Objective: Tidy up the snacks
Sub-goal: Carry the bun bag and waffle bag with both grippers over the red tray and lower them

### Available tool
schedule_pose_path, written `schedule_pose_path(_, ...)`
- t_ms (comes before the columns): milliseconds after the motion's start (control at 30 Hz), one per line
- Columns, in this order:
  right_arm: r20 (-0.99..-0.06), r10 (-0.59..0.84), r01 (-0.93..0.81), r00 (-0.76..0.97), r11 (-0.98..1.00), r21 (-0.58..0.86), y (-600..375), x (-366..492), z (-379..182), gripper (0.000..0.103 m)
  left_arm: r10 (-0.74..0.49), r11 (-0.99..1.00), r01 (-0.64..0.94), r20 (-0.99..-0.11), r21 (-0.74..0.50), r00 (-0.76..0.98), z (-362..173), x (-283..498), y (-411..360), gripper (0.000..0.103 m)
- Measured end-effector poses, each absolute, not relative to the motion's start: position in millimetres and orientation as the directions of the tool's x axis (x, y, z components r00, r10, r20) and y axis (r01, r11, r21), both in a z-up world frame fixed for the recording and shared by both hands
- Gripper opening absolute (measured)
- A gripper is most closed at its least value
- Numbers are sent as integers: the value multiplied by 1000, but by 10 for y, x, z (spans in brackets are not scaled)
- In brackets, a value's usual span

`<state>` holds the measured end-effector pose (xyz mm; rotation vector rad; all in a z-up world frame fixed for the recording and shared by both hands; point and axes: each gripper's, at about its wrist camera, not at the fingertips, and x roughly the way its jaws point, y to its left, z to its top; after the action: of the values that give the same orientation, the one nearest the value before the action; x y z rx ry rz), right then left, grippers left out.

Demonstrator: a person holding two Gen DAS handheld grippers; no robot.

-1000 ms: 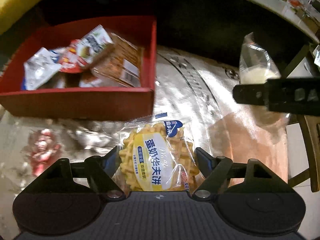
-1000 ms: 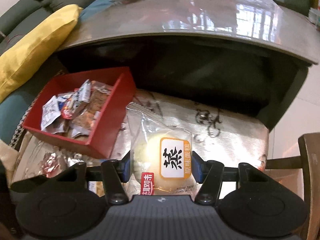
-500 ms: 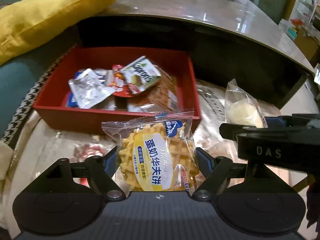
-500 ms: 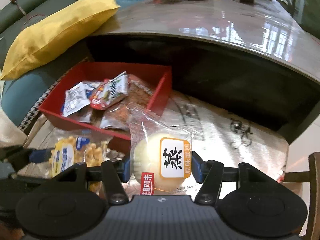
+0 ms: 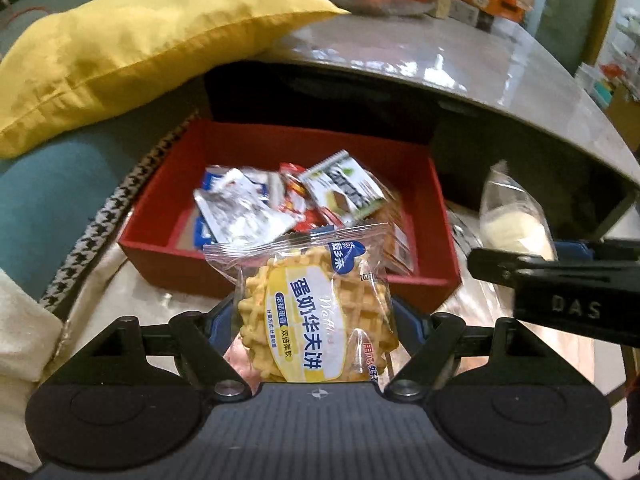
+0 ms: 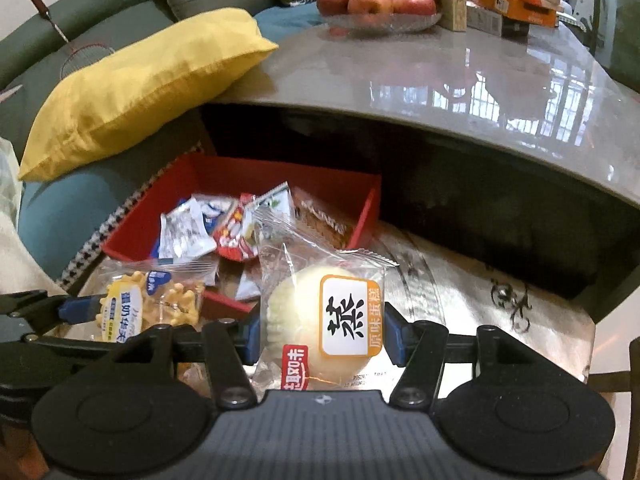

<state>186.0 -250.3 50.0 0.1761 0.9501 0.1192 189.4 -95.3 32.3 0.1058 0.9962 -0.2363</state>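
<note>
Holding one snack in each tool, we have the left gripper (image 5: 316, 316) with its jaws clamped on a clear-wrapped yellow waffle cake with a yellow and white label (image 5: 320, 328), low in the centre of the left wrist frame. The packet stands upright between the blue pads, its crimped top edge overlapping the near wall of the red rectangular cardboard box (image 5: 280, 276) just behind it.

The right gripper (image 6: 322, 336) has its jaws clamped on a clear-wrapped pale round steamed cake with an orange-bordered white label (image 6: 320, 328), low in the centre of the right wrist frame. That packet is upright too, and its top edge reaches up in front of the box's near right corner.

The red box (image 6: 132, 220) lies in the middle left of the right wrist frame on a pale glossy surface (image 6: 460, 300). Inside it we see a loose heap of small snack packets (image 5: 288, 200): silver and blue ones toward the left, a red one in the middle, a green and white one tilted on top, and a brown one against the right wall.

In the left wrist frame the right gripper (image 5: 560, 276) comes in from the right edge, with the steamed cake (image 5: 512, 220) above its black finger. In the right wrist frame the left gripper (image 6: 60, 312) enters from the lower left with the waffle cake (image 6: 152, 308).

A yellow pillow (image 5: 140, 48) fills the upper left, and a glass dish of red apples (image 6: 376, 4) sits at the top on a grey glossy tabletop (image 6: 440, 80).
</note>
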Motion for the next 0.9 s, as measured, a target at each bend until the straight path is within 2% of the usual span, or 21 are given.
schedule_pose_path(367,-787,177,-20,591,979,205,-2428,2029,511,52,-149,981,187,-824,-53,547,441,2152,-843,82)
schedule_pose_path(900,-764,179,-19,620,977,213,-2304,2365,526,52,-82,990,140,-785,7,614,534,2546,-828,82)
